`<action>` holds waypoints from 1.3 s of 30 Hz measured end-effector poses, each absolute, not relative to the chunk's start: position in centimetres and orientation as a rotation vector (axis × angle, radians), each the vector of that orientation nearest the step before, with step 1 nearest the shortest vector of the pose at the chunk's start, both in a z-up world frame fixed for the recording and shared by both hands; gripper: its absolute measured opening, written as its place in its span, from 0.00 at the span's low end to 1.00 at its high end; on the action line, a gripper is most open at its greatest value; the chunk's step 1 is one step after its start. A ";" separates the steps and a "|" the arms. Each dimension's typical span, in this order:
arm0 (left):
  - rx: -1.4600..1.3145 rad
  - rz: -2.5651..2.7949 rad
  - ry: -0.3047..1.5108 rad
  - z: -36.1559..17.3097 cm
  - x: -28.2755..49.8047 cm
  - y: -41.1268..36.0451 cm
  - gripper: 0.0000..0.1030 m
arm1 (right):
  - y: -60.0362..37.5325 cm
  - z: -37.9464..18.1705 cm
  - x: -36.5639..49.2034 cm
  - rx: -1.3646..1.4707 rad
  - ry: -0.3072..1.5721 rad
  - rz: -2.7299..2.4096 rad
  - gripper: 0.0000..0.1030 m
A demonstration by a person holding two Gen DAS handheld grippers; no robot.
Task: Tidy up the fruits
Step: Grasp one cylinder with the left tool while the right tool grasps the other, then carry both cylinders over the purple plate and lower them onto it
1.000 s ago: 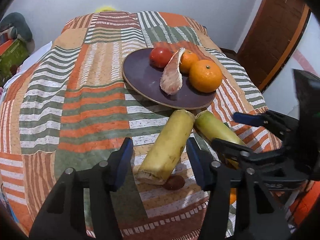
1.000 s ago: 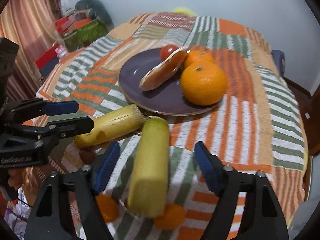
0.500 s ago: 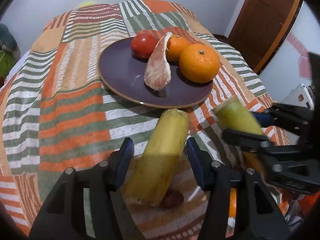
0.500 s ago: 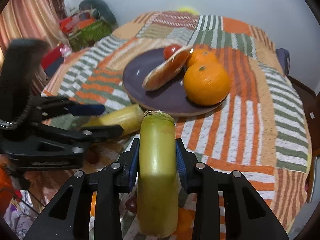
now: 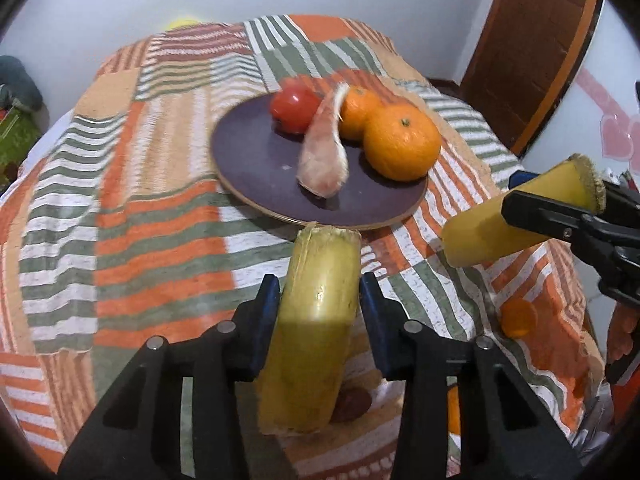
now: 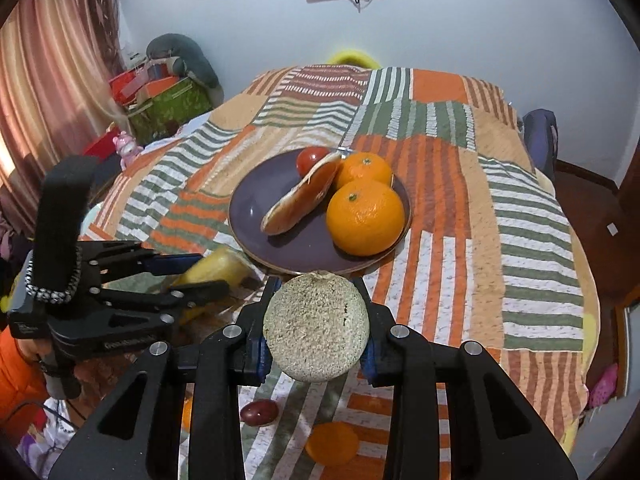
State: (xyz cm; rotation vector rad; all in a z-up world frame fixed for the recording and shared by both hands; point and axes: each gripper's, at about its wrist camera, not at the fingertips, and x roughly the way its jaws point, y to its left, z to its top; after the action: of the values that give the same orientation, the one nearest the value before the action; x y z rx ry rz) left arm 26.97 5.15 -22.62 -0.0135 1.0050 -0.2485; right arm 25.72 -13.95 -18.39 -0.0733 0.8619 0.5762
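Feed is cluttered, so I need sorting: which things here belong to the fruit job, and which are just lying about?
Job: two yellow-green cut stalk pieces, one per gripper; dark purple round plate; two oranges, red tomato, pink pomelo segment.

Lying about: green box, grey plush.

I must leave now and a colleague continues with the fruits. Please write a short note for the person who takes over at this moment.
Left gripper: jaws just closing on a yellow cane piece, which lies on the cloth.
Right gripper: shut on the second cane piece, lifted off the cloth.
Done: the plate holds two oranges, a tomato and a pomelo wedge.
Left: both cane pieces, probably for the plate; a small orange fruit and a dark red fruit near the cloth's front edge.
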 end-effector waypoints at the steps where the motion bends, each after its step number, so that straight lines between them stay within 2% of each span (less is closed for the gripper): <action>1: -0.024 -0.242 0.996 -22.2 26.8 5.6 0.39 | -14.0 -18.2 25.6 -0.072 0.858 0.576 0.30; 16: -0.050 -0.178 0.859 -16.9 23.5 7.8 0.37 | -13.2 -15.9 24.8 -0.088 0.805 0.593 0.30; 30: -0.079 -0.178 0.761 -14.2 25.2 8.1 0.37 | -12.3 -15.6 26.9 -0.070 0.782 0.602 0.30; 39: -0.102 -0.178 0.768 -14.5 28.5 8.5 0.37 | -10.5 -16.6 28.6 -0.090 0.807 0.623 0.30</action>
State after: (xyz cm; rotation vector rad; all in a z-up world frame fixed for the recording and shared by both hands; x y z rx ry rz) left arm 28.53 8.49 -14.51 -0.1022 0.7682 -0.1781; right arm 28.63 -10.46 -16.58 -0.0905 0.8071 0.6229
